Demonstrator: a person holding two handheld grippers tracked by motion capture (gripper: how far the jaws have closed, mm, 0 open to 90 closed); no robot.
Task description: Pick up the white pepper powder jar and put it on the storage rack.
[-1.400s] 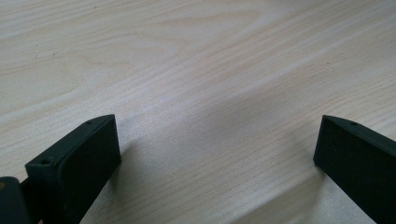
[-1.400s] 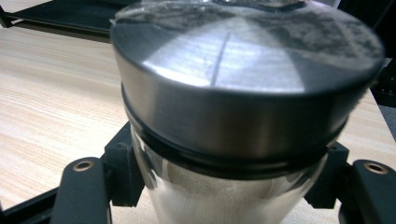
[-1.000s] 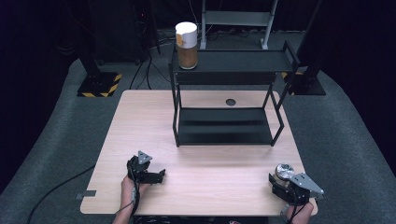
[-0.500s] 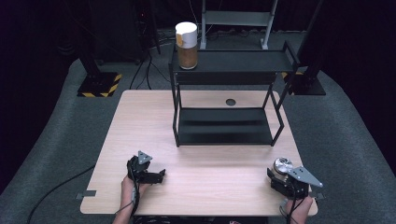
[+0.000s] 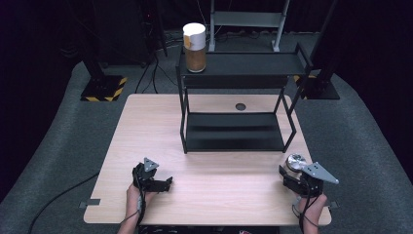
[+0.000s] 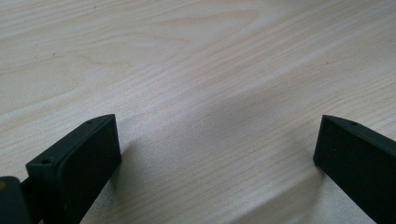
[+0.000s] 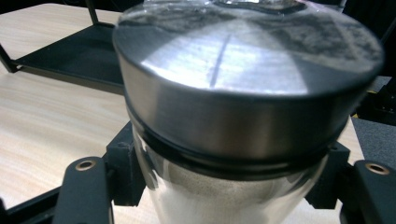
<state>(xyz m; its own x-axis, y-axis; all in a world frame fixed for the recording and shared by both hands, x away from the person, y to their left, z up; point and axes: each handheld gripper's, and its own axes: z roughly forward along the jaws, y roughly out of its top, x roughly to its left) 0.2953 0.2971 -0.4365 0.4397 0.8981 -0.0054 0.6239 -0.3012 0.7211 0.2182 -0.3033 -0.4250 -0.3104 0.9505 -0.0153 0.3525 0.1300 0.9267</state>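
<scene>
At the table's (image 5: 146, 126) front right corner, my right gripper (image 5: 292, 171) is shut on a glass jar with a shiny metal lid (image 5: 295, 161). The right gripper view has the jar (image 7: 233, 93) upright and very close, its glass body clamped between the jaws of the right gripper (image 7: 229, 191) just under the lid. My left gripper (image 5: 167, 182) lies low at the front left, open. Its own view shows the left gripper (image 6: 217, 135) with jaws wide apart and bare wood between them.
A black two-tier shelf (image 5: 238, 63) stands at the middle back of the table. A tall canister with a white lid (image 5: 194, 47) stands on the left end of its top tier. A small dark round spot (image 5: 240, 106) marks the table behind the shelf.
My right gripper has lifted the jar and carried it slightly away from the front edge. The left gripper has stayed where it was.
</scene>
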